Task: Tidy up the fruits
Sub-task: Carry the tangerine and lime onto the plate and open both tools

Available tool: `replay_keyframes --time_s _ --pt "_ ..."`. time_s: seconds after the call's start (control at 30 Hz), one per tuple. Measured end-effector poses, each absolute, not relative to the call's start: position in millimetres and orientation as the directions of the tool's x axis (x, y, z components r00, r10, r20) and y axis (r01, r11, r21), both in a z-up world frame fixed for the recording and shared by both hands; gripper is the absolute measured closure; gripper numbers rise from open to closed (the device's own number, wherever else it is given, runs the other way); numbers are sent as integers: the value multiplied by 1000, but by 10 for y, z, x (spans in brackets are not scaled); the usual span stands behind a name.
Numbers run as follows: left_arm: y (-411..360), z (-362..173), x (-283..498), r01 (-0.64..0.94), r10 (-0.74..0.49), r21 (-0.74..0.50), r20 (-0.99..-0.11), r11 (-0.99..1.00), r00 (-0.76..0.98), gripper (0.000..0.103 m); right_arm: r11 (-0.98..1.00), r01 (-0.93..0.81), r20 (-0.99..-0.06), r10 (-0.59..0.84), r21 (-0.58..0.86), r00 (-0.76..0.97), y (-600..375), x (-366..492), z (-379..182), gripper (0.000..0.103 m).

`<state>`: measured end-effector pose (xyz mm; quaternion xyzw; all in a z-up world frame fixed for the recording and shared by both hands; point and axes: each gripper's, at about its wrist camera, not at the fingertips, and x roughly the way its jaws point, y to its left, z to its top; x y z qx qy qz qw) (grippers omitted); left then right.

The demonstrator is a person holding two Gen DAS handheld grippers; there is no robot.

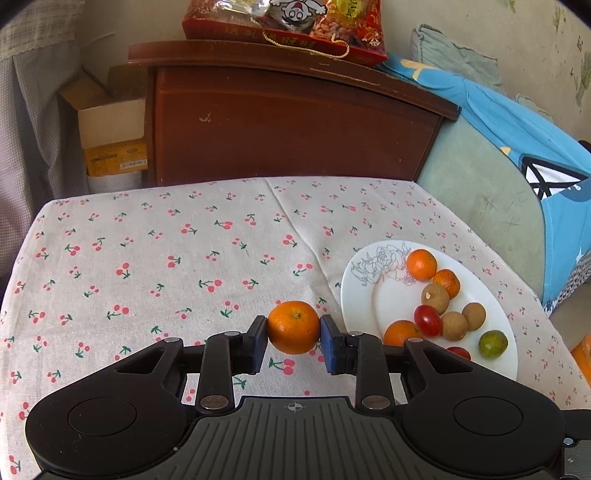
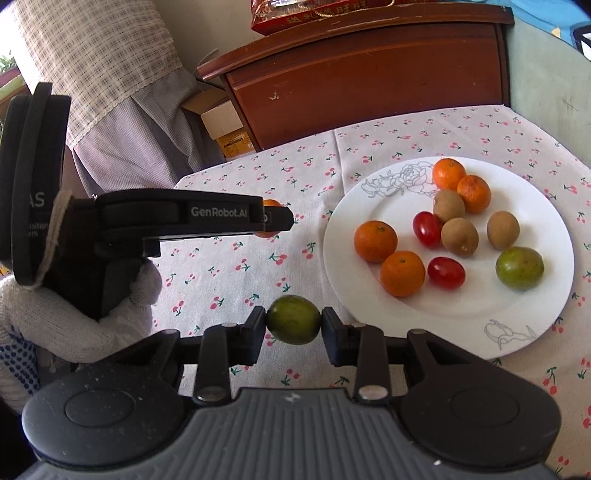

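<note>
My left gripper is shut on an orange mandarin, held just above the cherry-print cloth, left of the white plate. My right gripper is shut on a green citrus fruit near the plate's front-left rim. The plate holds several mandarins, brown longans, two red cherry tomatoes and one green citrus. In the right wrist view the left gripper shows from the side, its mandarin mostly hidden.
A dark wooden cabinet stands behind the table, with a red snack bag on top. A cardboard box sits left of it. A green sofa with blue cloth lies to the right. The cloth-covered table spreads left.
</note>
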<state>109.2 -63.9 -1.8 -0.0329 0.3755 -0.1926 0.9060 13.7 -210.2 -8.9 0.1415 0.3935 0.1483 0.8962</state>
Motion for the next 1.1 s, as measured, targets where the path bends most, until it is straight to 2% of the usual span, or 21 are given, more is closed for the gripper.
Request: replay_keyframes --time_s 0.27,0.67,1.1 --pt "-654 173 1176 318 -412 -262 -621 911 667 75 935 -145 -608 322 323 726 -2263 168 147 70" --pt "-904 117 1239 338 -443 -288 -628 896 640 75 946 36 -568 162 321 807 -2784 361 261 70" --pt "-1110 -48 1246 363 -458 -287 -658 886 598 75 892 108 -576 187 439 795 -2886 689 91 70"
